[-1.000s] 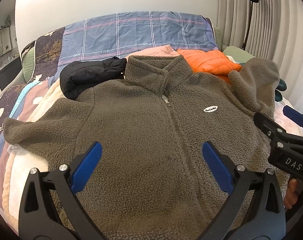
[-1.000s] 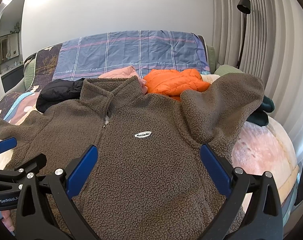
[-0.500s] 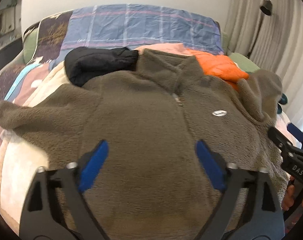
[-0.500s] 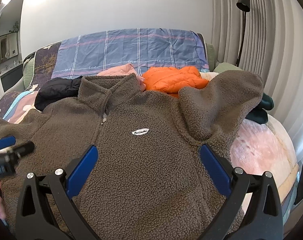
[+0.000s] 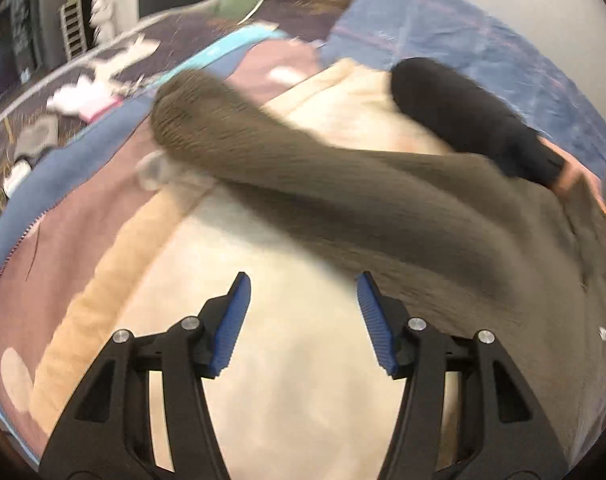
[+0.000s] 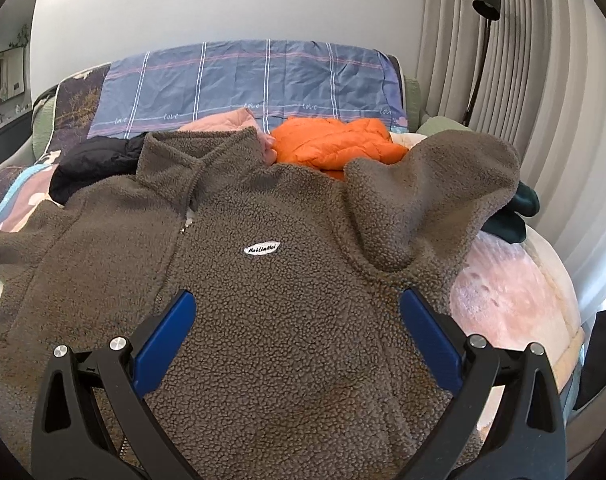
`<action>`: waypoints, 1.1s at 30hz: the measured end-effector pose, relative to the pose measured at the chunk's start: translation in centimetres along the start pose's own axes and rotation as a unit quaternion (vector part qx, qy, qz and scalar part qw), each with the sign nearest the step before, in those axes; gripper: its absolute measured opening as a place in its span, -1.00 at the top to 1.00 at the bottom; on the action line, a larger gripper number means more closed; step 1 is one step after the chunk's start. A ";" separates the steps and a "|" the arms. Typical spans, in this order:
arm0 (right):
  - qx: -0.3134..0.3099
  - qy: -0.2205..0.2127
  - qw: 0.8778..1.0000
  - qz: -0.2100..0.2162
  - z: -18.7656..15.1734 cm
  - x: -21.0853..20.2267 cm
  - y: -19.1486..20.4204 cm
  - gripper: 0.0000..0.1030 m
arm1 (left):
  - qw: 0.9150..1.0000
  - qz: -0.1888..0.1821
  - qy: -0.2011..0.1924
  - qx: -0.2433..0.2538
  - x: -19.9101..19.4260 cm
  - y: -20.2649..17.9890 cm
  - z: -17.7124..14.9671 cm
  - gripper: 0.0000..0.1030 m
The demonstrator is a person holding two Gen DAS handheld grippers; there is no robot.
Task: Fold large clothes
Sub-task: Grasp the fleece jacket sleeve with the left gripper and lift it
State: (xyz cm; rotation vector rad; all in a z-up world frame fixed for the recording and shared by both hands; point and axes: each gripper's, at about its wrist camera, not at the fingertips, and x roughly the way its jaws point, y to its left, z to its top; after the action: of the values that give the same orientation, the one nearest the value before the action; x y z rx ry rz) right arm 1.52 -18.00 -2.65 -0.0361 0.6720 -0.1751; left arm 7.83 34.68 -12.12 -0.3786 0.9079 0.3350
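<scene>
On the bed (image 6: 515, 292) our grey fleece jacket (image 6: 263, 320) lies spread front-up across the middle, one sleeve (image 5: 287, 168) out flat toward the left edge, the other (image 6: 435, 196) bunched up, so we judge no fold made. Our left gripper (image 5: 301, 322) is closing on nothing beside the sleeve; our right gripper (image 6: 295, 338) hangs wide, empty, over the jacket.
</scene>
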 end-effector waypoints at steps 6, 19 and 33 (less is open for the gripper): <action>-0.024 0.002 1.000 -0.007 0.1 -0.3 1.4 -0.97 | 0.994 -0.047 0.027 -0.092 6.4 4.2 3.8 -0.53; -0.026 0.014 0.999 -0.023 0.4 0.7 1.5 -0.97 | 0.981 -0.091 -0.040 -0.168 6.9 4.5 6.6 0.78; 0.006 0.013 1.000 -0.003 -0.4 0.7 -0.6 -0.97 | 0.984 -0.090 -0.107 -0.106 -0.5 2.2 7.1 0.20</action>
State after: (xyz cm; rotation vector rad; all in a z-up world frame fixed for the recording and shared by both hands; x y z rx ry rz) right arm 1.70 -18.69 -3.33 -0.0244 0.6960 -0.1866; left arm 11.54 39.76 -8.13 -0.6056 0.6240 0.2993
